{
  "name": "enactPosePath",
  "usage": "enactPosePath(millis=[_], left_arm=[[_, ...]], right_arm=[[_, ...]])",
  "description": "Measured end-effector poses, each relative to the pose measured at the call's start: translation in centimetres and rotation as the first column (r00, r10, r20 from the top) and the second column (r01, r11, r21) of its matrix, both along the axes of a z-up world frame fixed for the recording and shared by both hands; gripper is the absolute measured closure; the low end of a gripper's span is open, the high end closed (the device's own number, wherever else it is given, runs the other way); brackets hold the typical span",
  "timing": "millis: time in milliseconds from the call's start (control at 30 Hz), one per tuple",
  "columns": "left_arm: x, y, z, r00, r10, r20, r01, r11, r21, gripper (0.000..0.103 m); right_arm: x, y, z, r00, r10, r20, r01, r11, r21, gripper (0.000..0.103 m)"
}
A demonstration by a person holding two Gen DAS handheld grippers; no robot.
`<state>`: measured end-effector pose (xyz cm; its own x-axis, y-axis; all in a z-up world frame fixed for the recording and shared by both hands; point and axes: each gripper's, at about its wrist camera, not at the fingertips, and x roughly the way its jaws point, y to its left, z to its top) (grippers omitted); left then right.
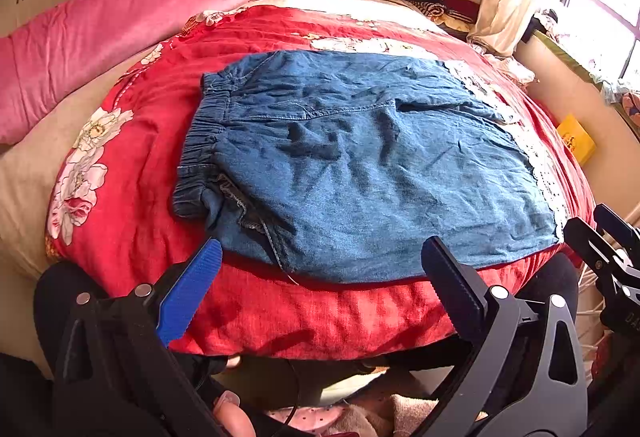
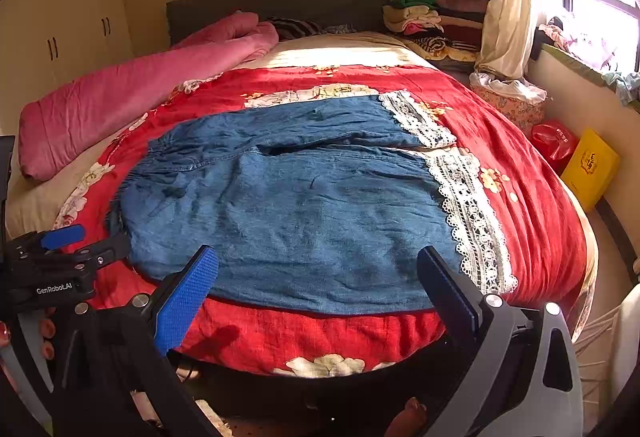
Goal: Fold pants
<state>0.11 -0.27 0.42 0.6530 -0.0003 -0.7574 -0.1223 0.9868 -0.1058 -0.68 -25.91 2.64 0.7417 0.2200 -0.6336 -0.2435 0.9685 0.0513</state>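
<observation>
Denim pants [image 1: 360,165] flat on red bedspread [image 1: 280,317] — both grippers [image 1: 320,257] [image 2: 318,265] apart, empty.

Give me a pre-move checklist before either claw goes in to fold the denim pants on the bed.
1. Left claw open and holding nothing: ok.
2. Right claw open and holding nothing: ok.
3. Denim pants spread flat on the red quilt, waistband left, lace hems right: ok.
4. Fabric smooth: not ok, wrinkles across the near leg.
5. Near edge of pants within the bed edge, in front of both claws: ok.
6. Pink duvet apart from the pants: ok.
</observation>
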Motion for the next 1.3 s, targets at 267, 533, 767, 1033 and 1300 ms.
enactPosePath(millis=[267, 533, 767, 1033, 1300], left_arm=[[-0.14, -0.08, 0.09, 1.000, 0.000, 0.005, 0.000, 1.000, 0.001, 0.009], [-0.04, -0.01, 0.21, 1.000, -0.001, 0.010, 0.001, 1.000, 0.004, 0.009], [-0.10, -0.02, 0.29, 1.000, 0.002, 0.013, -0.002, 1.000, 0.009, 0.009], [-0.05, 0.16, 0.34, 1.000, 0.001, 0.015, -0.001, 1.000, 0.008, 0.009], [-0.16, 0.20, 0.46, 1.000, 0.006, 0.019, -0.006, 1.000, 0.014, 0.009]], right_arm=[[0.12, -0.04, -0.02, 1.000, -0.002, -0.006, 0.002, 1.000, 0.001, 0.004], [0.22, -0.08, -0.11, 1.000, -0.003, -0.007, 0.003, 1.000, -0.004, 0.004], [0.15, -0.04, -0.10, 1.000, -0.005, -0.001, 0.005, 1.000, -0.010, 0.004], [0.05, 0.00, -0.07, 1.000, -0.005, 0.000, 0.005, 1.000, -0.013, 0.004], [0.08, 0.14, -0.10, 1.000, -0.005, 0.000, 0.005, 1.000, -0.018, 0.004]])
